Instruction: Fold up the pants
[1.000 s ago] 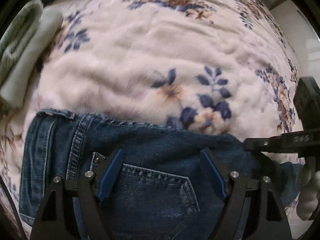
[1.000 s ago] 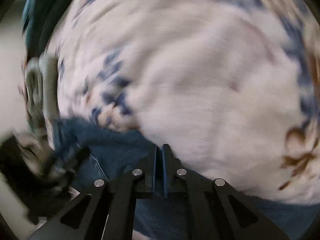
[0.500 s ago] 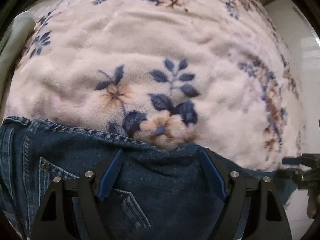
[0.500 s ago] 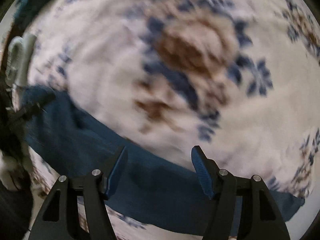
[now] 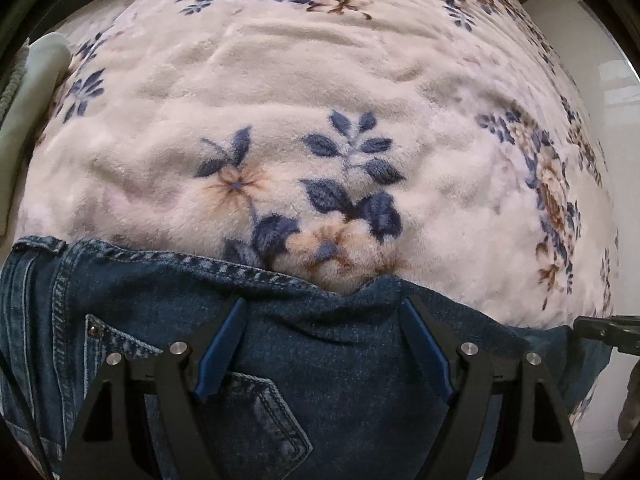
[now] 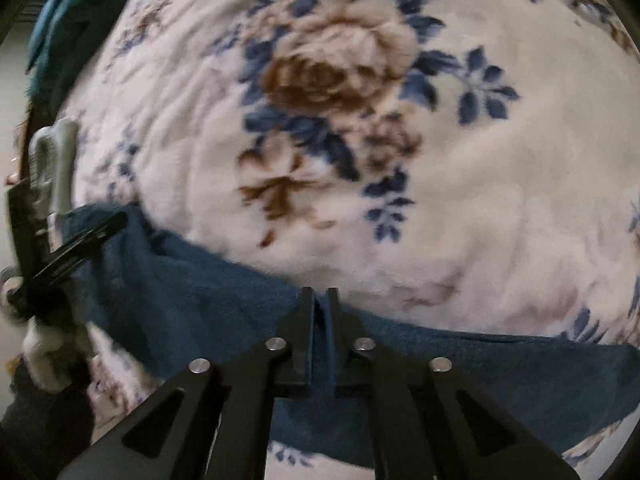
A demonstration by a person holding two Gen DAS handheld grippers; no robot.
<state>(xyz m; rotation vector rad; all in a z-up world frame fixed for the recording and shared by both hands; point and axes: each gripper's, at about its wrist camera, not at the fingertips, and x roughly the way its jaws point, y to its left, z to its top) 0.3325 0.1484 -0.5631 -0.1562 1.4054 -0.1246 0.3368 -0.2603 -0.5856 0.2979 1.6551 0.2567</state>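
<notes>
Blue denim pants (image 5: pixel 328 360) lie on a floral fleece blanket (image 5: pixel 320 100), waistband at the left, a back pocket (image 5: pixel 264 412) under my left gripper. My left gripper (image 5: pixel 324 312) is open and empty, its blue pads over the denim near the pants' far edge. In the right wrist view the pants (image 6: pixel 192 292) run as a dark blue band across the bottom. My right gripper (image 6: pixel 320 296) is shut on the pants' far edge. The left gripper (image 6: pixel 80 236) shows at the left there. The right gripper's tip shows at the right edge of the left wrist view (image 5: pixel 604 330).
A folded pale green cloth (image 5: pixel 28 92) lies at the blanket's left edge; it also shows in the right wrist view (image 6: pixel 54 160). A teal cloth (image 6: pixel 64 12) lies at the far left corner. Pale floor (image 5: pixel 600 60) runs beyond the bed's right side.
My right gripper was shut, opened half a second ago, and has shut again on the pants' edge. My left gripper slid right along the pants, then slightly back, staying open.
</notes>
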